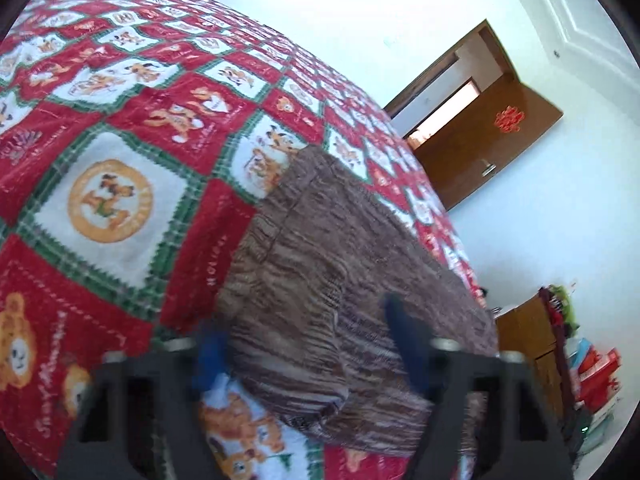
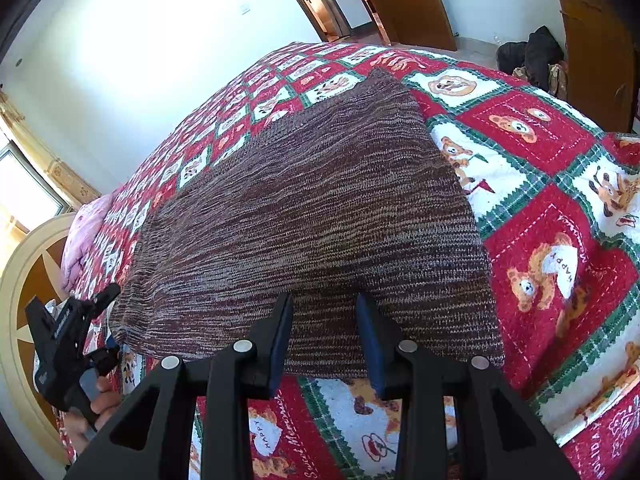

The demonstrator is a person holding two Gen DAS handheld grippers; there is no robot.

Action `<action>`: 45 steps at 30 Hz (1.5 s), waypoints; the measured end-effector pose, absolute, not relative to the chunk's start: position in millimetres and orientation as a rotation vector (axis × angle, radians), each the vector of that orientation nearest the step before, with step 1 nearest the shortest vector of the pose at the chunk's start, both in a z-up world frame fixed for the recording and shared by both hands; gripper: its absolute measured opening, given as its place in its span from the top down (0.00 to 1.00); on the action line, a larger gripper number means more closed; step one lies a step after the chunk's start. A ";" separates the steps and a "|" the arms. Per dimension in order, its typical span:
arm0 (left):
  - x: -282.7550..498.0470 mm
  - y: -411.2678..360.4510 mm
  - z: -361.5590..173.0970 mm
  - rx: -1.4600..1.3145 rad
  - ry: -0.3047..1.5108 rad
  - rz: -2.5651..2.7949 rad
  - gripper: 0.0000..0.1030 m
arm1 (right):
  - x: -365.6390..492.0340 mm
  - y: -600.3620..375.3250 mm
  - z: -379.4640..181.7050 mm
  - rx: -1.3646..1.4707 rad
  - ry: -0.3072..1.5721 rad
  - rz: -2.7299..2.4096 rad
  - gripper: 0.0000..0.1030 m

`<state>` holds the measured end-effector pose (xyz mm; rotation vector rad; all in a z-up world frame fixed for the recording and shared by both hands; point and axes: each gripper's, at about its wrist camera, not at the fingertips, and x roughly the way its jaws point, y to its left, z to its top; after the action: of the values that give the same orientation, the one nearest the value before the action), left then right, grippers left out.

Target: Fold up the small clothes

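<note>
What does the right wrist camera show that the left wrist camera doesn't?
Only the right wrist view shows the left gripper at the sweater's corner, the hand holding it, a headboard and a window. Only the left wrist view shows a red paper cutout on the door. Both show the brown sweater lying flat on the quilt, and each camera's own open fingers.
</note>
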<state>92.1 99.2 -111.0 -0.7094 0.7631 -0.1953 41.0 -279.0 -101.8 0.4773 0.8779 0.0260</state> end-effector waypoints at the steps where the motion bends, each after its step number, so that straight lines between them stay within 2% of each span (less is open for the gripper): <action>1: 93.3 100.3 -113.9 -0.723 0.783 -0.211 0.78 | 41.0 -279.0 -101.9 0.478 0.878 0.026 0.66; 4: 81.8 106.6 -119.7 -0.747 0.806 -0.200 0.77 | 41.1 -278.7 -101.7 0.478 0.878 0.027 0.66; 5: 75.3 108.6 -119.3 -0.747 0.808 -0.185 0.67 | 41.2 -278.7 -101.7 0.478 0.878 0.026 0.66; 6: 67.6 111.6 -119.8 -0.760 0.810 -0.177 0.61 | 41.2 -278.7 -101.7 0.479 0.878 0.027 0.66; 7: 59.0 114.2 -120.5 -0.793 0.804 -0.178 0.59 | 41.5 -278.2 -101.6 0.480 0.878 0.027 0.66; 9: 45.4 114.6 -120.0 -0.833 0.797 -0.169 0.47 | 41.7 -278.4 -101.5 0.479 0.878 0.027 0.66; 10: 41.7 111.5 -118.9 -0.835 0.794 -0.162 0.44 | 41.9 -277.9 -101.4 0.478 0.879 0.027 0.66; 12: 46.2 101.6 -115.6 -0.817 0.788 -0.170 0.25 | 41.9 -278.8 -101.5 0.480 0.878 0.028 0.66; 15: 68.1 92.6 -112.2 -0.826 0.783 -0.182 0.09 | 42.0 -279.4 -101.7 0.484 0.877 0.030 0.66; 17: 88.5 94.1 -111.2 -0.852 0.772 -0.176 0.11 | 41.3 -279.9 -101.9 0.485 0.876 0.031 0.66; 19: 103.4 99.9 -113.8 -0.886 0.762 -0.182 0.43 | 41.3 -280.0 -101.9 0.485 0.876 0.031 0.66; 20: 110.3 102.4 -117.2 -0.896 0.778 -0.195 0.78 | 41.3 -280.0 -101.8 0.486 0.876 0.031 0.66; 21: 117.6 105.7 -123.3 -0.903 0.804 -0.211 0.83 | 41.2 -280.4 -101.9 0.486 0.875 0.032 0.66; 24: 107.6 113.6 -128.6 -0.877 0.785 -0.204 0.84 | 41.7 -279.6 -101.6 0.479 0.876 0.031 0.66; 28: 89.9 107.0 -124.7 -0.704 0.736 -0.173 0.84 | 40.9 -271.7 -95.5 0.415 0.869 0.002 0.67; 30: 90.6 103.1 -123.5 -0.695 0.732 -0.188 0.81 | 44.5 -252.7 -82.3 0.310 0.838 -0.009 0.76; 31: 93.0 103.4 -124.7 -0.699 0.737 -0.191 0.81 | 50.2 -239.7 -72.9 0.275 0.820 0.016 0.84; 36: 95.7 109.4 -129.8 -0.746 0.730 -0.206 0.79 | 108.7 -178.7 -46.6 0.190 0.796 0.116 0.84; 38: 94.8 112.2 -132.2 -0.768 0.729 -0.217 0.79 | 135.2 -165.0 -56.0 0.180 0.791 0.112 0.84; 41: 93.4 112.4 -133.0 -0.775 0.725 -0.224 0.79 | 173.0 -164.4 -103.2 0.295 0.939 0.122 0.85; 45: 92.7 112.6 -134.3 -0.786 0.724 -0.224 0.78 | 168.6 -166.8 -113.3 0.316 0.887 0.143 0.87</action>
<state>92.7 112.6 -134.3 -0.7864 0.7240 -0.2244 168.6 -166.8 -113.3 0.3160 0.8869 0.1433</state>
